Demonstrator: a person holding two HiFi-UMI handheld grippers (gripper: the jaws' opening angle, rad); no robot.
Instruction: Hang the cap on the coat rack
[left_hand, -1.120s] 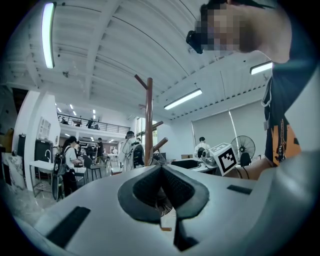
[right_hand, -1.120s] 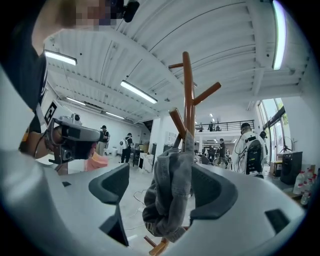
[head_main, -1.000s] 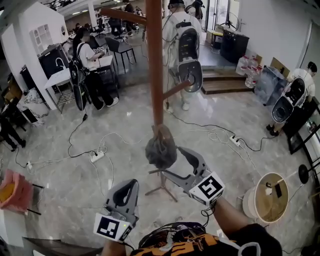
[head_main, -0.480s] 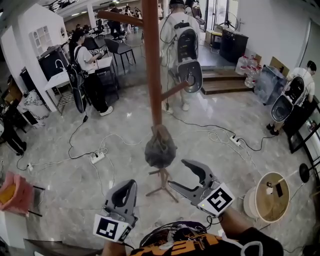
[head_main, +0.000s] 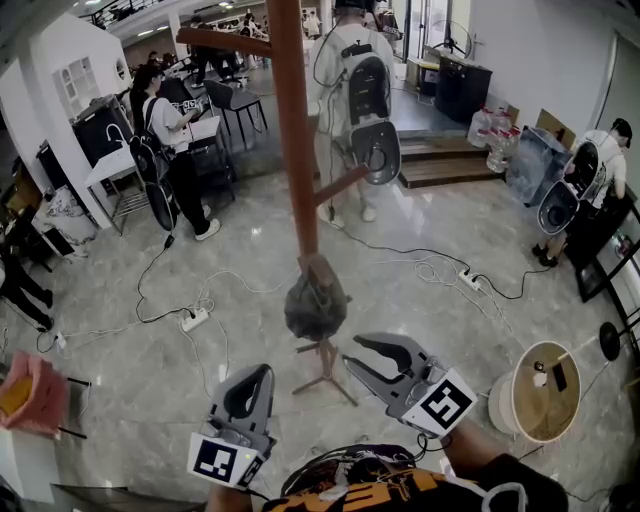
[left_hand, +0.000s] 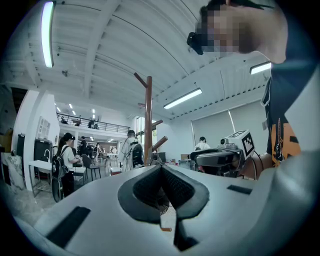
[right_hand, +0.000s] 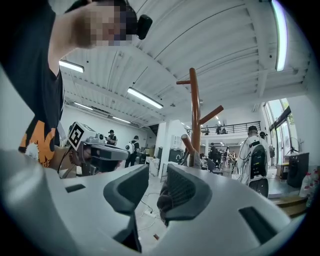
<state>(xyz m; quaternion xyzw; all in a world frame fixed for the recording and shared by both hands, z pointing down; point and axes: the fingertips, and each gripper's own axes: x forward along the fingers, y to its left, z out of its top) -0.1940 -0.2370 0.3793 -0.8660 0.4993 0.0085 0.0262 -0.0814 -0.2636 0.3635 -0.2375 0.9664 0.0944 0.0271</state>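
The right gripper (head_main: 350, 350) is empty. Its jaws have just been closing and stand a little apart, with only air between the pads. It sits near the cap (head_main: 315, 305) and below it, not touching. The left gripper (head_main: 262, 372) is pressed shut on nothing, low and off to the side, pointing level.

The cap hangs on a short lower peg (head_main: 318, 268) of the wooden coat rack (head_main: 292, 150), so I'd say the hanging itself is done. The step in hand looks like getting clear. To do that well, the right gripper should back straight away from the pole without brushing the fabric, since a nudge could lift the cap off that stubby peg.

The cap droops as a dark bunched lump, its long axis roughly up and down from the peg towards the floor. I can't tell which way the brim faces.
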